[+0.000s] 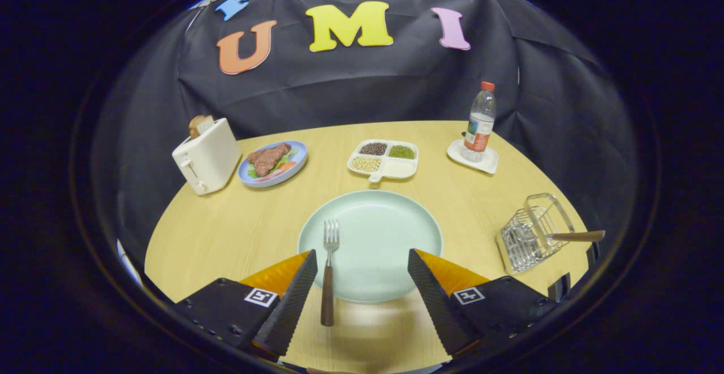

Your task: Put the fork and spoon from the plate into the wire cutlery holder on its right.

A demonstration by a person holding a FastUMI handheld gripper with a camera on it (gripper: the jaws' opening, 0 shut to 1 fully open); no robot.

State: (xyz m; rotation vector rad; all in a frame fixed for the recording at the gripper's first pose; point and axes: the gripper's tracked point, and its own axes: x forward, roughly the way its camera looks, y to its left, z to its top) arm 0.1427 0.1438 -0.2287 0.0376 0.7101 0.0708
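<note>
While fingers (pixel 360 258) gape, fork (pixel 328 272) between, bottle (pixel 479 123) label unreadable

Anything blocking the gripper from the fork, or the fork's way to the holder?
Nothing visible. The fork lies on the plate's edge between the open gripper's fingers; bare table separates plate from wire holder.

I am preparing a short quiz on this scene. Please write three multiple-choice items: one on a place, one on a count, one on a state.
1. Where does the fork lie?
A. across the plate's rim
B. in the wire holder
C. beside the toaster

2. How many compartments of the divided tray hold beans?
A. one
B. three
C. four

3. How is the gripper?
A. shut on the fork
B. shut on nothing
C. open

Answers: 1 A, tines on the plate, handle on the table. 2 B, the fourth looks bare. 3 C, fingers apart.
</note>
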